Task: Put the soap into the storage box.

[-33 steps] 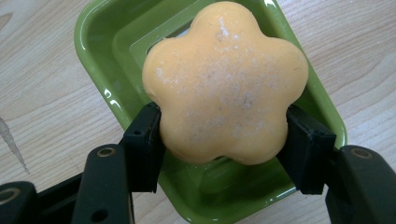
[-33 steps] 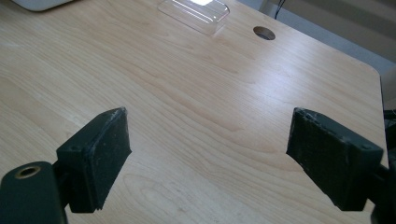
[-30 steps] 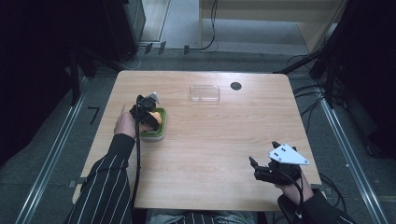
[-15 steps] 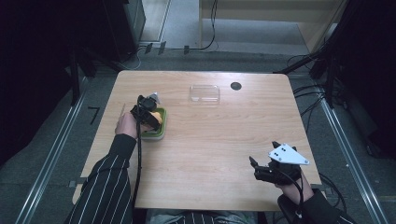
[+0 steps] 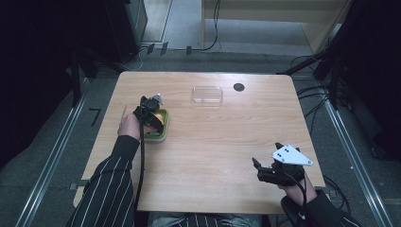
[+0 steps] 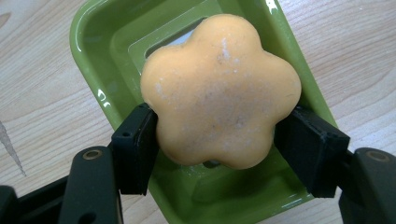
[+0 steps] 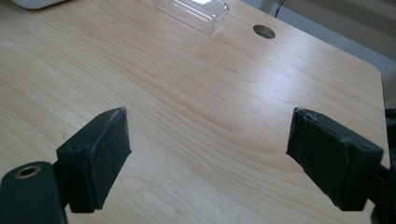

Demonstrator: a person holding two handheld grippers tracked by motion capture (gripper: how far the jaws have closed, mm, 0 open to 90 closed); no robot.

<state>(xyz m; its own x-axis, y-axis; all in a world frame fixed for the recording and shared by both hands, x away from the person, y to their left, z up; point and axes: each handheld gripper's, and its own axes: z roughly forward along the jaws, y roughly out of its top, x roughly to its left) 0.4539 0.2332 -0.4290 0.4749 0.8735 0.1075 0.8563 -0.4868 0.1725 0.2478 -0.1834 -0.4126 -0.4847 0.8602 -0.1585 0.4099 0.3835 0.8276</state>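
An orange flower-shaped soap [image 6: 219, 93] is over a green soap dish [image 6: 93, 37], and I cannot tell whether it rests in the dish or is lifted off it. My left gripper [image 6: 219, 135] is shut on the soap, one jaw pressed to each side. In the high view this gripper [image 5: 150, 113] is over the dish [image 5: 158, 135] at the table's left. My right gripper [image 5: 265, 170] hovers near the front right edge, and in its own view it [image 7: 210, 140] is open with bare wood between the jaws.
A clear plastic lid [image 5: 207, 94] lies at the back middle of the wooden table [image 5: 213, 142], beside a round cable hole [image 5: 239, 87]. The right gripper view shows the lid [image 7: 194, 9] and the hole [image 7: 264, 31] far ahead. A striped sleeve [image 5: 108, 189] reaches in at the front left.
The left gripper has shifted slightly over the dish, still on the soap. The right gripper has not moved.
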